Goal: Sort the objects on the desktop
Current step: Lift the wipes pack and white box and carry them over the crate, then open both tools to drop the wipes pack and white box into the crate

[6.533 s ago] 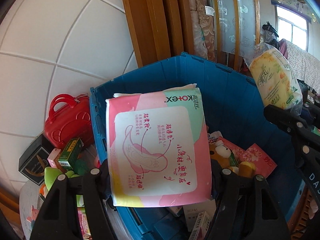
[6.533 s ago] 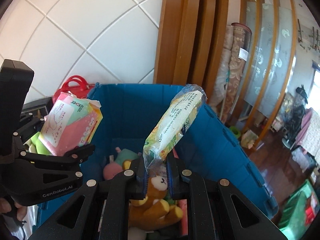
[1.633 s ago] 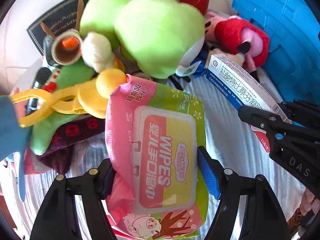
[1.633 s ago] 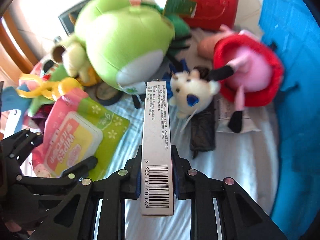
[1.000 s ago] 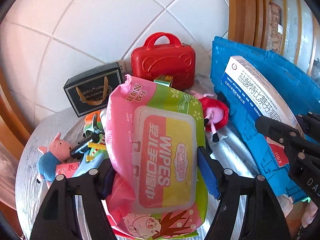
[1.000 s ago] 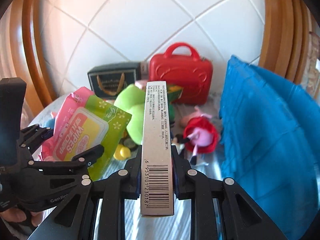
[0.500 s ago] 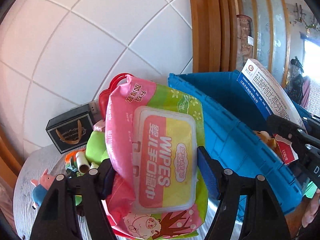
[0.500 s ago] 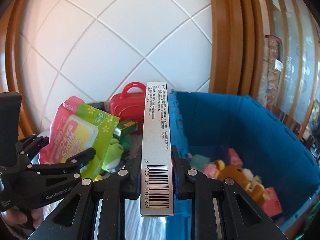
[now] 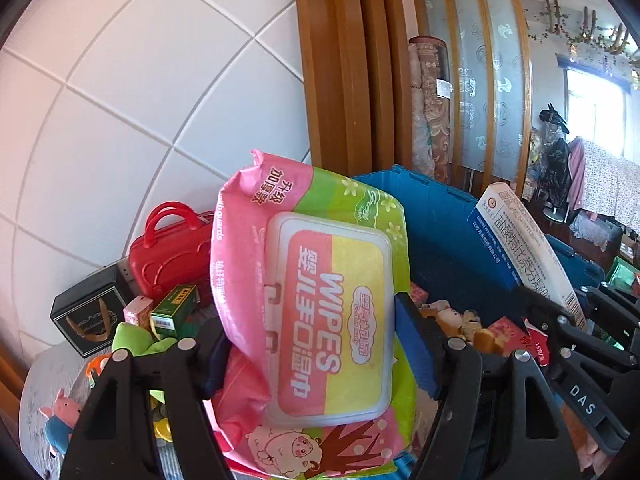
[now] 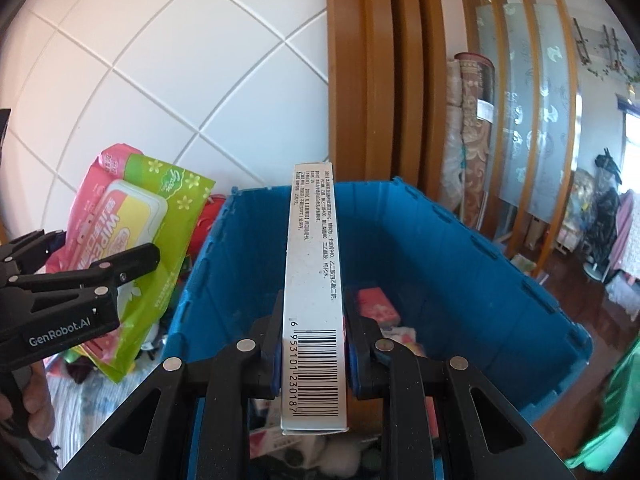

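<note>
Compared with half a second ago, both claws now sit higher and further toward the blue crate (image 10: 472, 264): in the right wrist view the crate's open mouth fills the middle of the frame, where before only its near corner and left wall showed beside the red case. In the left wrist view the crate's interior is now visible past the pack, with a plush bear (image 9: 460, 320) and pink packets lying inside.

The left claw (image 9: 316, 344) is pinching the wipes pack (image 9: 316, 300), a pink and green soft pack with a white lid panel, held upright between its blue pads. From the right wrist view the same pack (image 10: 132, 240) hangs just left of the crate's outer wall, over the worktop rather than over the opening.

The right claw (image 10: 314, 340) is pressed onto a slim medicine box (image 10: 314, 280), barcode edge toward the camera, tilted up and poised over the crate's near rim. The box also shows in the left wrist view (image 9: 524, 248) at the right.

On the worktop (image 9: 44, 372) left of the crate stand a red toy suitcase (image 9: 168, 248), a black gift box (image 9: 88, 316), a small green carton (image 9: 174, 310), a green plush (image 9: 136, 340) and a pig plush (image 9: 60, 420). The left claw and its pack hide much of this clutter. A white tiled wall and wooden frame rise behind.
</note>
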Demonstrator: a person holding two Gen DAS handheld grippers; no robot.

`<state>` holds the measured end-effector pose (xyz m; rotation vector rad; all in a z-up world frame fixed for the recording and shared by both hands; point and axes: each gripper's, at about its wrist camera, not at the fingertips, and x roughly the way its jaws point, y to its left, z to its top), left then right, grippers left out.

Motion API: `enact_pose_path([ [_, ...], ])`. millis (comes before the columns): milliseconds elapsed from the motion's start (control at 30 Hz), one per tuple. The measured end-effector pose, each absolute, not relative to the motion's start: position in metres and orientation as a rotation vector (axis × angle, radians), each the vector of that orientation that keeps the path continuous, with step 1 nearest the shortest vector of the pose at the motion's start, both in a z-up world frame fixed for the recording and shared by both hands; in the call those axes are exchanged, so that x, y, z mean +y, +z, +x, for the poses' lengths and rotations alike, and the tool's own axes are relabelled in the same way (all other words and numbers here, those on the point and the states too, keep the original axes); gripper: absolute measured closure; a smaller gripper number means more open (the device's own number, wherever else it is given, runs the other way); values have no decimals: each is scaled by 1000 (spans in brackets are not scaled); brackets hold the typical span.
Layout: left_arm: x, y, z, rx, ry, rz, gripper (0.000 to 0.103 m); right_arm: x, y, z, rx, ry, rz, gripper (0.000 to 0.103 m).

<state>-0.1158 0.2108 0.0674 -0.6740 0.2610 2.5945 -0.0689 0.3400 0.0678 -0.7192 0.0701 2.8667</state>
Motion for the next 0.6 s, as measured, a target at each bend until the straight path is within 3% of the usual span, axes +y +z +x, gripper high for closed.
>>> enact_pose_path([
  [367,292,49,-122,312,2476,-787,31,427,48,-80,108,2757,-781,80],
  [533,304,37,-125,335,2456,-831,19,450,43,-81,111,2711,-775,80],
  [600,305,38,-123,344,2481,-807,18,455,41,-81,111,2703,-779,80],
])
